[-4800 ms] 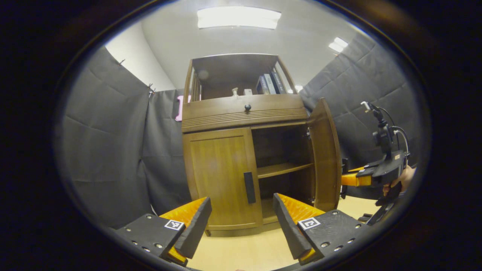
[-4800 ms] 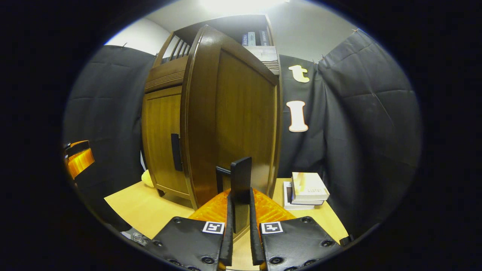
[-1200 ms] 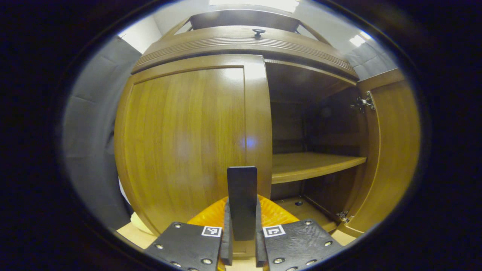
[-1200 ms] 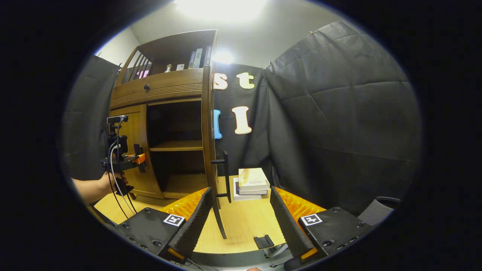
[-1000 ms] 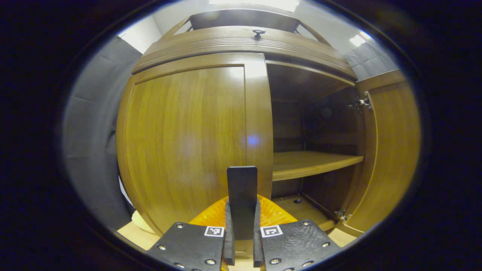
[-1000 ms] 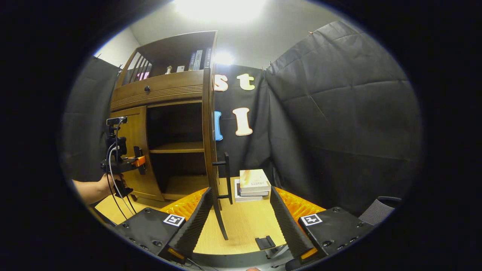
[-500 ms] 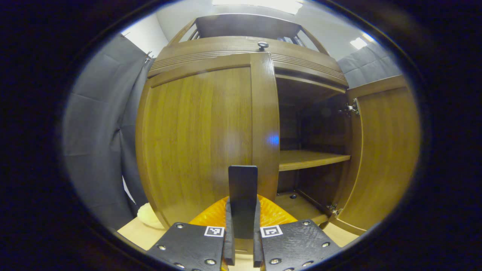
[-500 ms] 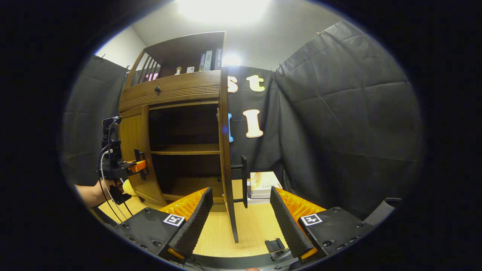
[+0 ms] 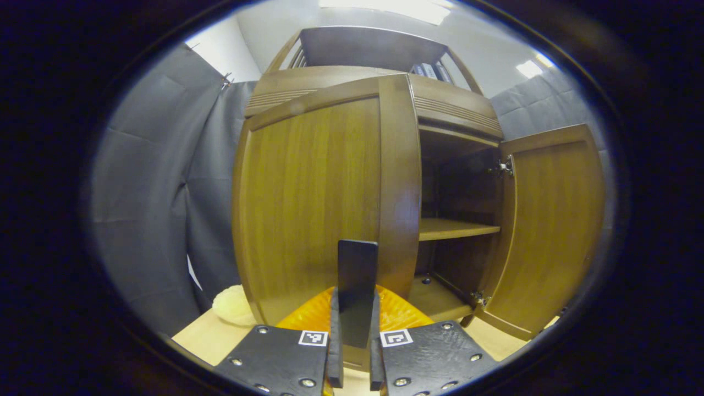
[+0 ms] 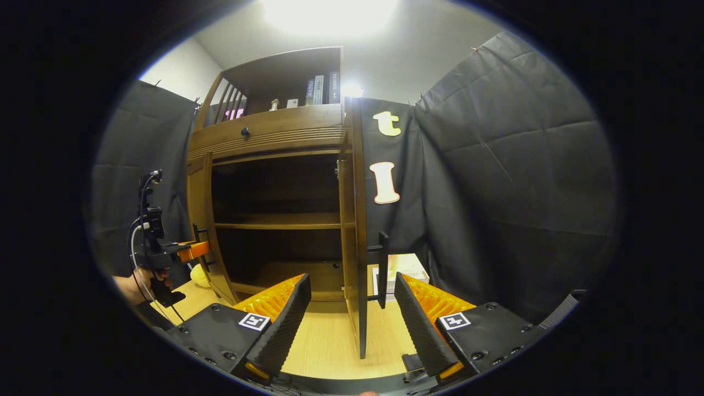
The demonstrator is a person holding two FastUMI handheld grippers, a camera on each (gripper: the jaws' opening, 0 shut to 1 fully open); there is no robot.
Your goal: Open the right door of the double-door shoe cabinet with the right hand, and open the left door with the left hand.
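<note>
The brown wooden shoe cabinet (image 10: 269, 135) stands ahead. In the left gripper view my left gripper (image 9: 355, 313) is shut on the black bar handle (image 9: 357, 275) of the left door (image 9: 308, 198), which stands partly swung out. The right door (image 9: 550, 231) hangs wide open beside a bare inner shelf (image 9: 456, 228). In the right gripper view my right gripper (image 10: 352, 322) is open and holds nothing. The right door (image 10: 357, 231) stands edge-on between its fingers, its handle (image 10: 383, 269) free. The left gripper (image 10: 170, 253) and a hand (image 10: 132, 286) are at the left door (image 10: 202, 220).
A stack of books (image 10: 404, 269) lies on the light wooden floor (image 10: 324, 341) right of the cabinet. A cream lump (image 9: 234, 305) sits by the cabinet's left foot. Books (image 10: 319, 88) stand on the top shelf. Black cloth walls close both sides.
The left door has swung outward with my left gripper shut on its handle. The right gripper stays open and its view has turned, so the right door now stands edge-on.
</note>
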